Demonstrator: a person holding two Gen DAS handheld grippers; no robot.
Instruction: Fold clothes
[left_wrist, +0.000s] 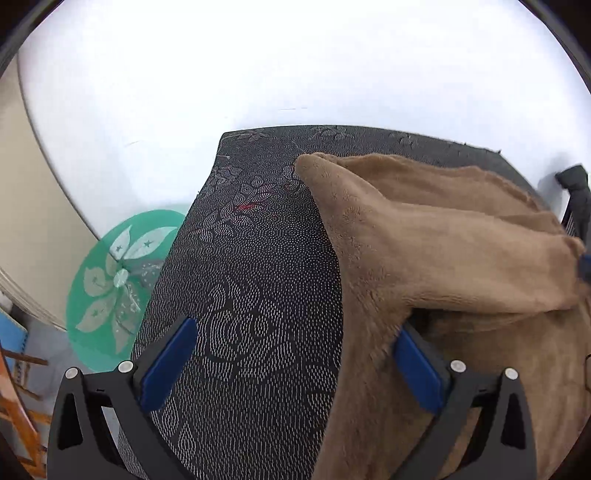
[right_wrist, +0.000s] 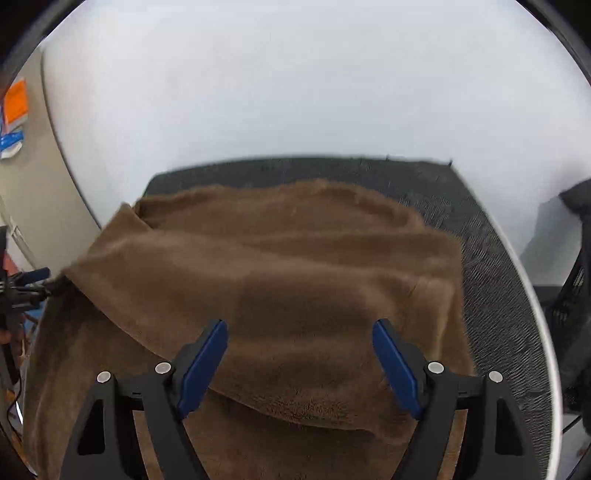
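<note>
A brown fleece garment (left_wrist: 443, 236) lies partly folded on a black patterned cloth (left_wrist: 251, 280) that covers part of a round white table (left_wrist: 221, 74). My left gripper (left_wrist: 295, 365) is open at the garment's left edge; its right finger (left_wrist: 417, 373) is tucked under a lifted fold, its left finger (left_wrist: 168, 365) is over the black cloth. In the right wrist view the garment (right_wrist: 280, 280) has a top layer folded over. My right gripper (right_wrist: 299, 369) is open just above it, holding nothing. The tip of the other gripper (right_wrist: 35, 275) shows at the garment's left corner.
A green disc with a white flower pattern (left_wrist: 118, 288) sits below the table edge on the left. A dark chair (right_wrist: 576, 295) stands beyond the table's right side. The white table top (right_wrist: 295, 92) stretches past the black cloth (right_wrist: 491, 258).
</note>
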